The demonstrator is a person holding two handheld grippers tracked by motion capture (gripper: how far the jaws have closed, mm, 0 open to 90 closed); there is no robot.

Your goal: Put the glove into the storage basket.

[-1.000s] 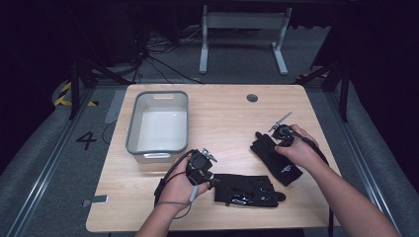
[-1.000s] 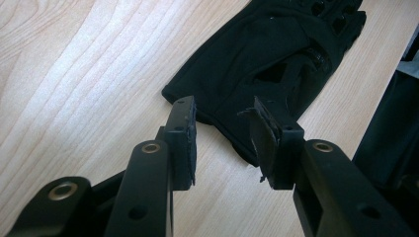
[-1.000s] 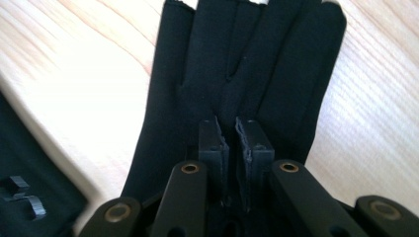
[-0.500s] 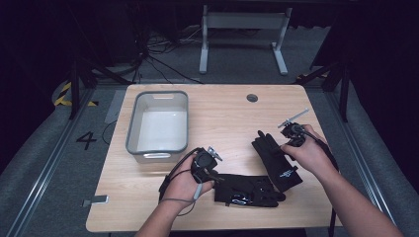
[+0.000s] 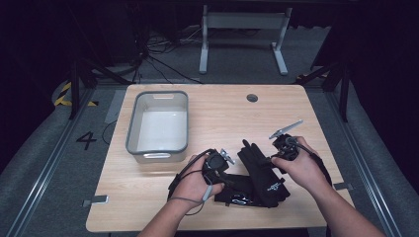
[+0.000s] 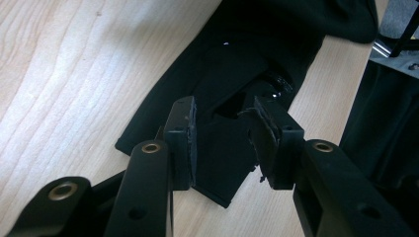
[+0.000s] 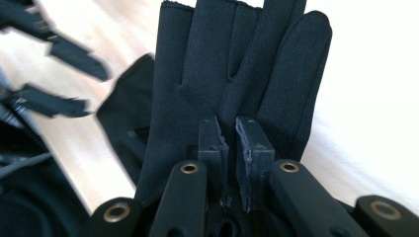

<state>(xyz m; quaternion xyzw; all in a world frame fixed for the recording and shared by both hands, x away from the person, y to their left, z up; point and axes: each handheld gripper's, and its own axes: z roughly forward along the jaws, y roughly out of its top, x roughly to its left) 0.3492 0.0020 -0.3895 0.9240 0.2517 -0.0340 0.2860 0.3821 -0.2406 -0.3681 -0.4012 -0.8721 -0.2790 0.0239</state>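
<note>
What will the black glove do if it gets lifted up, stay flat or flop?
Probably flop: the black glove looks like thin soft cloth, lying flat across the other glove. It likely weighs little. Pinched by the right gripper, its free end would likely dangle.

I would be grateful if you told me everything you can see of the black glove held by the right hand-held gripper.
The black glove looks like soft, matte fabric with stitched seams between its fingers. The right hand-held gripper is shut on its palm, with the fingers spread beyond the jaws. In the high view it lies on the wooden table near the front edge, fingers pointing away from the person, its cuff end overlapping the second glove.
</note>
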